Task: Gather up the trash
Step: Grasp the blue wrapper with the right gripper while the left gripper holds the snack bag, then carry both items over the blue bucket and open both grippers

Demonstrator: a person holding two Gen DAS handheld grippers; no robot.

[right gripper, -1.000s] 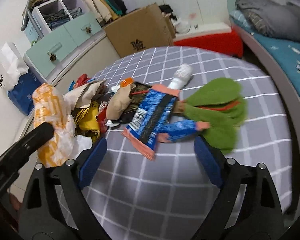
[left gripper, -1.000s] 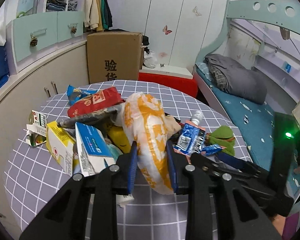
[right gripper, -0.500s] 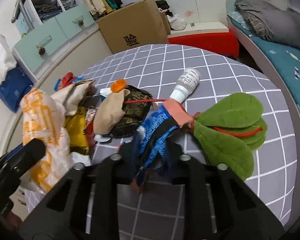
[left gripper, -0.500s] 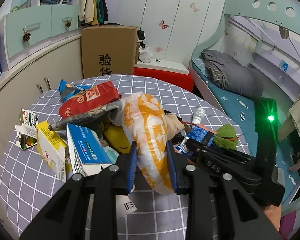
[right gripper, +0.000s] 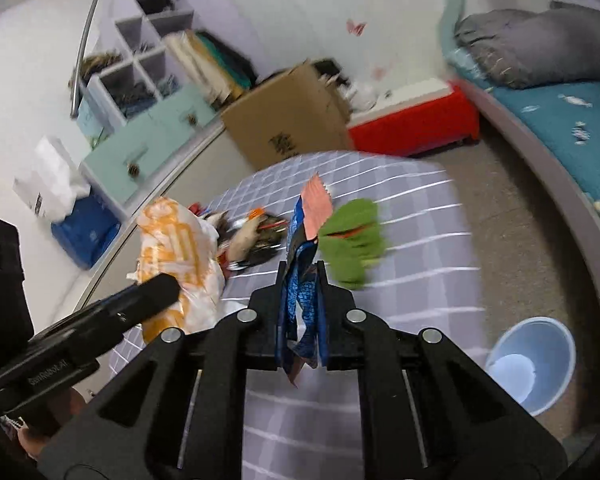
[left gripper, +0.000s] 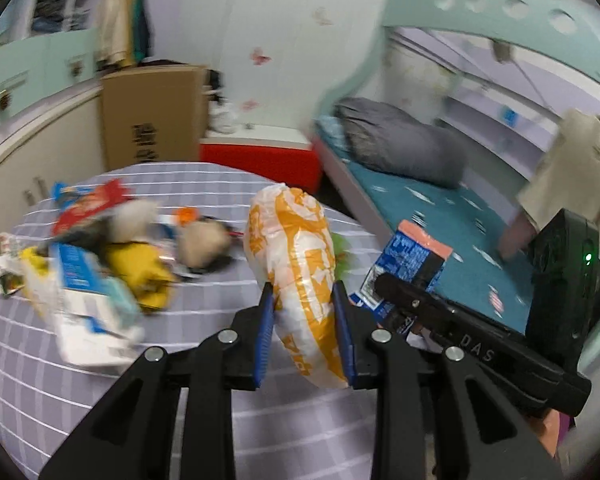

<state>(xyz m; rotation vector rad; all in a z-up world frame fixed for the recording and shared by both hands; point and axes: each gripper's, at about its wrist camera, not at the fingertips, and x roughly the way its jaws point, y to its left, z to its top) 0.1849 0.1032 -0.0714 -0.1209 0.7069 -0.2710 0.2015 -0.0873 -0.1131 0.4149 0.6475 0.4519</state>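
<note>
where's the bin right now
In the right wrist view the pale blue bin stands on the floor at lower right, beside the table and below the bed's edge.

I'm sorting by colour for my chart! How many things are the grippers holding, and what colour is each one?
Orange-and-white: 1, the plastic bag in the left gripper
Blue: 1, the snack wrapper in the right gripper
Total: 2
</note>
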